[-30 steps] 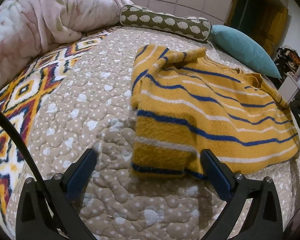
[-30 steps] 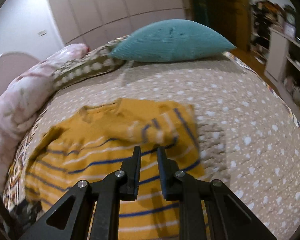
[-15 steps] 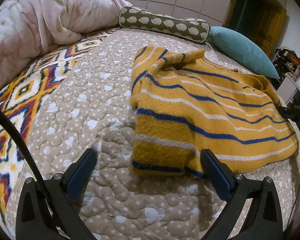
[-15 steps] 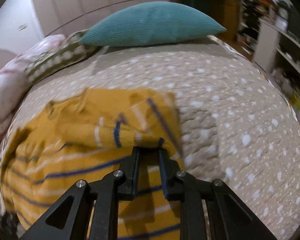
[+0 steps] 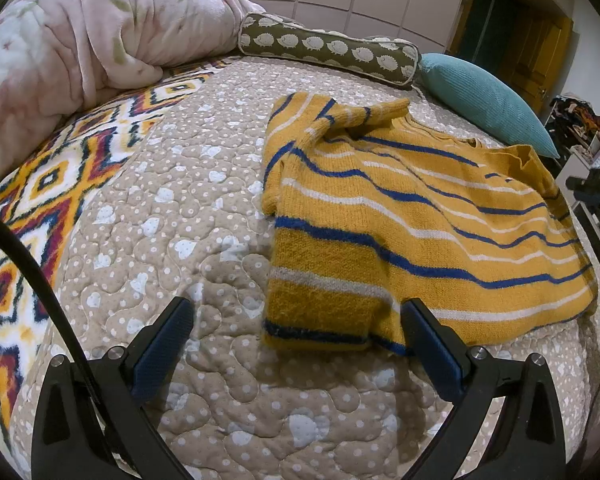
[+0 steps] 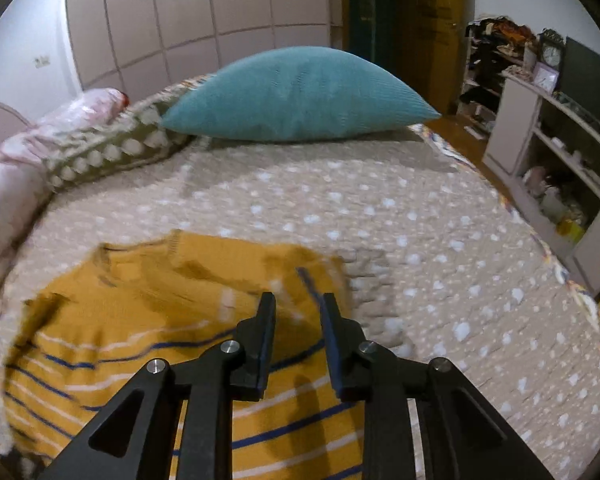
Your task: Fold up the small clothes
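A yellow knitted sweater with blue and white stripes lies on the beige dotted quilt. Its left sleeve is folded in over the body. My left gripper hangs wide open over the quilt, with the sweater's near hem corner between its blue pads, untouched. In the right wrist view the sweater fills the lower left, blurred by motion. My right gripper hovers over the sweater's right shoulder. Its jaws are opening, the pads press on nothing, and only the cloth lying below shows through the gap.
A pink blanket is heaped at the back left beside a hedgehog-print bolster and a teal pillow. A bright patterned throw covers the bed's left side. White shelves stand past the bed's right edge. A black cable crosses the left wrist view.
My right gripper swung over the sweater's right side, closed on a folded sleeve half a second ago, and now its jaws have spread off the cloth. The left gripper has not moved.
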`<state>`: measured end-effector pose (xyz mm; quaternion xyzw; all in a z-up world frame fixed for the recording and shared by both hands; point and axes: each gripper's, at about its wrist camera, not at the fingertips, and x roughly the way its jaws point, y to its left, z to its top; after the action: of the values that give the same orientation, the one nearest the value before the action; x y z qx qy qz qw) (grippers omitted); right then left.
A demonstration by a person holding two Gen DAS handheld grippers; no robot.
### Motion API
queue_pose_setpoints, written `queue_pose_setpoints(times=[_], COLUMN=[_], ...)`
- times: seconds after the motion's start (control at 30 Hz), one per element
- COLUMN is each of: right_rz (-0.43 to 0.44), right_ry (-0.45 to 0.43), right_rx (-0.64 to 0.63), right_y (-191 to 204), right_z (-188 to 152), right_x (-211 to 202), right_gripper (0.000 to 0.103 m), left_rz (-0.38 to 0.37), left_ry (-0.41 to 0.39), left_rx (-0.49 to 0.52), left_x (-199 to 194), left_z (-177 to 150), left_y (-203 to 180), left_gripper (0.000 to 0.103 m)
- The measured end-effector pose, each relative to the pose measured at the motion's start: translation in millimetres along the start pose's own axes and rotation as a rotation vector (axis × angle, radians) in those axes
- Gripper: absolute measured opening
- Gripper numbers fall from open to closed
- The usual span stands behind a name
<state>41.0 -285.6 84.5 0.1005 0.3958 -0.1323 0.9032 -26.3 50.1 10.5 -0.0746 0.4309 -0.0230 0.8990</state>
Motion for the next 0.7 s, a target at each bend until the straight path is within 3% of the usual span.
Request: queue_pose_setpoints(times=[0.23, 0.37, 0.53, 0.7], right_rz=[0.168, 0.241, 0.269, 0.264], right_ry=[0.003, 0.033, 0.06, 0.064], right_rx=[-0.137, -0.263, -0.331, -0.303], right_y=[64, 106, 128, 119], right_z=[-21, -45, -66, -65], right_x=[-27, -32, -29, -30], right_gripper=[0.025, 0.025, 0.025, 0.025], left_rz=[-0.005, -0.012, -0.009, 0.085], left_ry=[-0.008, -0.11, -0.211, -0.242], left_rx=[-0.008, -0.053, -0.097, -0.209], left_x=[-3, -26, -53, -63], left_z=[0, -4, -5, 1], left_y=[1, 8, 19, 52], left_gripper=[0.103, 0.103, 0.103, 0.103])
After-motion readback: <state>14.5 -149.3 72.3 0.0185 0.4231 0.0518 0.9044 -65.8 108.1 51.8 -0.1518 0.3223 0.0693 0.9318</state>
